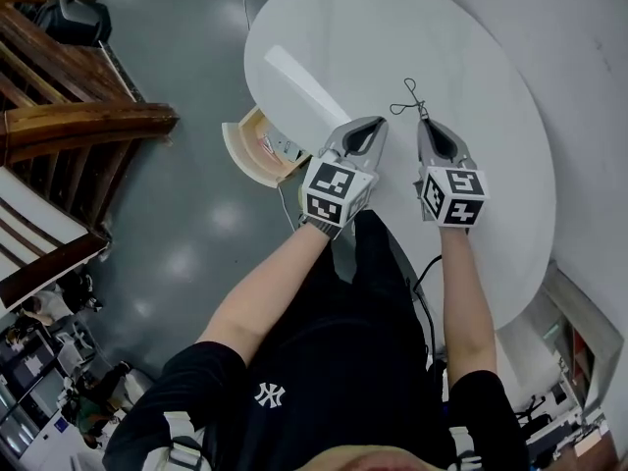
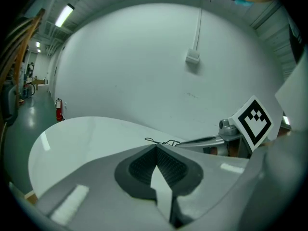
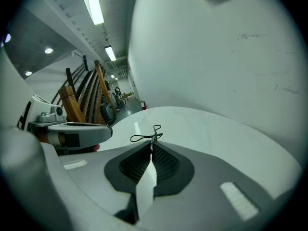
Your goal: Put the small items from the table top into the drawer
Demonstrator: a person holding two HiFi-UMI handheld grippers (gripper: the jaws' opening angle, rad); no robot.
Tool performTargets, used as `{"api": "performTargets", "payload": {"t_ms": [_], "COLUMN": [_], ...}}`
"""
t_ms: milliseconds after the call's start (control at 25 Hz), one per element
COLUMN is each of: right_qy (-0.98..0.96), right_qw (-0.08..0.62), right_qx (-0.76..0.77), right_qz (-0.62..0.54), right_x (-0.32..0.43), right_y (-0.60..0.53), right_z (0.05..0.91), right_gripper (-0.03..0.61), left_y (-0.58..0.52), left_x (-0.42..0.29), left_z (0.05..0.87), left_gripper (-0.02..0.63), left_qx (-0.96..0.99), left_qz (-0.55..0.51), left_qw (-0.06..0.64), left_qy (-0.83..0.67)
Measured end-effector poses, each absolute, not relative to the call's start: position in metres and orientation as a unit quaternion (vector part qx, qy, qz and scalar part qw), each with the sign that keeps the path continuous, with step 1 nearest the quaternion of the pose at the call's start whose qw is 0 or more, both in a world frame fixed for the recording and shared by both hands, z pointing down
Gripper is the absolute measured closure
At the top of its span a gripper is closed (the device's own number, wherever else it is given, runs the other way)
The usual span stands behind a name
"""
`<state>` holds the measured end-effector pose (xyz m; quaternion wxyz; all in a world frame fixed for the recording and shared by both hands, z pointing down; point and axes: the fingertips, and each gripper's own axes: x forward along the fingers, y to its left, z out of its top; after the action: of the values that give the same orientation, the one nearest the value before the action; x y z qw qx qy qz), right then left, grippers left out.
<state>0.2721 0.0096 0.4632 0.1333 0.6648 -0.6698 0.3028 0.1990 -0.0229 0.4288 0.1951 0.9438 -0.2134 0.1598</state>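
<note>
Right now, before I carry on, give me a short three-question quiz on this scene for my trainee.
1. True or false: the right tool is shut on the thin black wire loop.
2. Which one has nothing between its jaws? A) the left tool B) the right tool
3. Fill in: the curved cream drawer at the edge of the round white table stands ____.
Key: 1 true; 2 A; 3 open.
</note>
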Motion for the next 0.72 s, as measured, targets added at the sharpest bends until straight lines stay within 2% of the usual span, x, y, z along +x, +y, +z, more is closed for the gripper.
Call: {"api": "performTargets", "payload": {"t_ms": [320, 720], "right_qy": [-0.690, -0.734], "right_qw": [0.131, 0.146], "right_qx": [0.647, 0.592], "right_qz": [0.297, 0.299], "right_x": [0.220, 0.117], "right_y": [0.000, -0.022], "right_z": [0.449, 0.462], "right_gripper": [0.545, 0.545], "left_y": [-0.034, -0.059], "left_x": [0.149, 0.059], "left_z": [0.424, 0.434], "left_gripper": [0.614, 0.614], "left_qx": [0.940, 0.922], "left_qz": [0.152, 0.149], "left_qw": [0.197, 0.212], "left_qy": [-0.234, -0.287]}}
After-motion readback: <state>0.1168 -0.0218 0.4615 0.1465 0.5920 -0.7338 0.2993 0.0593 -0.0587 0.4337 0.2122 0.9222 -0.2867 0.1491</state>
